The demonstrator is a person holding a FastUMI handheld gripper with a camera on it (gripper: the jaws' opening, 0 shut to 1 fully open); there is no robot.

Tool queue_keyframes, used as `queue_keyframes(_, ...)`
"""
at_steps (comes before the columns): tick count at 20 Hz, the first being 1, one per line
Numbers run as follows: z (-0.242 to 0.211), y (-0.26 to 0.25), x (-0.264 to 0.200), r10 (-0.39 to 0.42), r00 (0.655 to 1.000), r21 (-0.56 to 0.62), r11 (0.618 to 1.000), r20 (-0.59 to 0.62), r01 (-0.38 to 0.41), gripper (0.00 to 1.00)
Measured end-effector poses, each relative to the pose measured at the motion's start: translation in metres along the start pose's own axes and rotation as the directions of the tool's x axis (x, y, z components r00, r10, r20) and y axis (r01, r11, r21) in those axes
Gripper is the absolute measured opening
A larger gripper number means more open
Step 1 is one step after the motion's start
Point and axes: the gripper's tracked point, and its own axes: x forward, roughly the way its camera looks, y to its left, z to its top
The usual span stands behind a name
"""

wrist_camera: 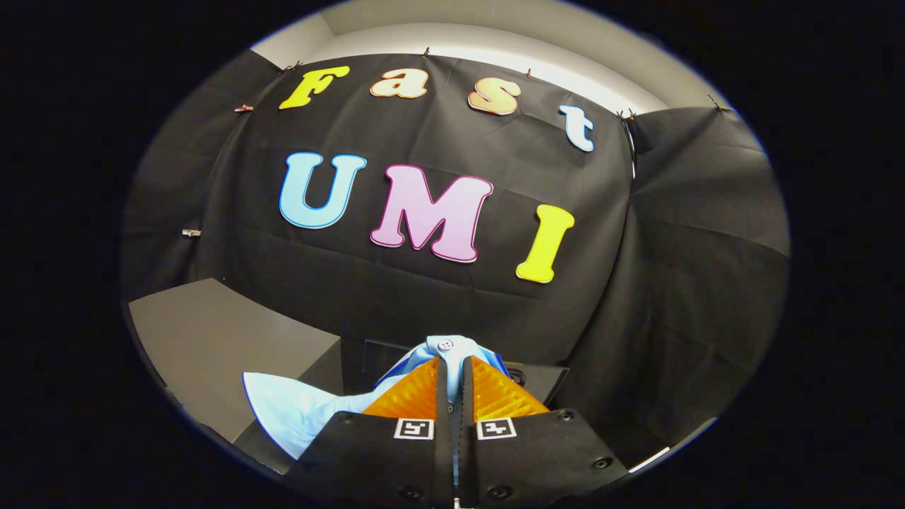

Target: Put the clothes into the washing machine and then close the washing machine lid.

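1. Between the two fingers (424, 385), which stand almost together with only a narrow slit left, a fold of light blue clothing (297, 410) is pinched; the gripper (453, 367) is clamped on this cloth.
2. At the fingertips the fabric bunches up into a small crest, and a pale button (445, 345) sits on top of that crest, just ahead of the tips.
3. To the left of the fingers the rest of the garment hangs out as a broad, smooth flap, drooping down beside the gripper body.
4. Behind that flap stands a grey box-like surface (212, 332) with a flat top and a darker front face; the cloth overlaps its lower corner in the view, though whether they touch cannot be told.
5. Just beyond the fingertips a dark flat object (541, 382) shows, partly hidden by the fingers, its nature unclear.
6. Beyond everything hangs the black cloth wall (672, 283) of the booth, creased and clipped along its top edge.
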Motion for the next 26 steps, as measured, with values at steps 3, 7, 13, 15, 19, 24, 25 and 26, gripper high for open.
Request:
queue_keyframes(3,-0.038,-0.001,0.015,-0.004,0.999,-0.009,1.000,-0.045,0.004,0.08)
queue_keyframes(7,-0.098,-0.004,0.032,0.000,0.992,0.054,0.999,-0.124,0.007,0.08)
queue_keyframes(13,-0.191,-0.012,0.053,-0.017,0.965,0.107,0.993,-0.263,0.046,0.08)
queue_keyframes(15,-0.227,-0.011,0.057,-0.020,0.940,0.101,0.993,-0.341,0.058,0.08)
queue_keyframes(19,-0.273,0.004,0.062,0.010,0.895,0.105,0.994,-0.446,0.041,0.08)
queue_keyframes(24,-0.322,0.029,0.062,0.067,0.818,0.143,0.989,-0.571,0.019,0.08)
queue_keyframes(25,-0.327,0.033,0.061,0.077,0.807,0.150,0.989,-0.586,0.014,0.08)
queue_keyframes(26,-0.331,0.036,0.063,0.088,0.794,0.148,0.989,-0.602,0.002,0.08)
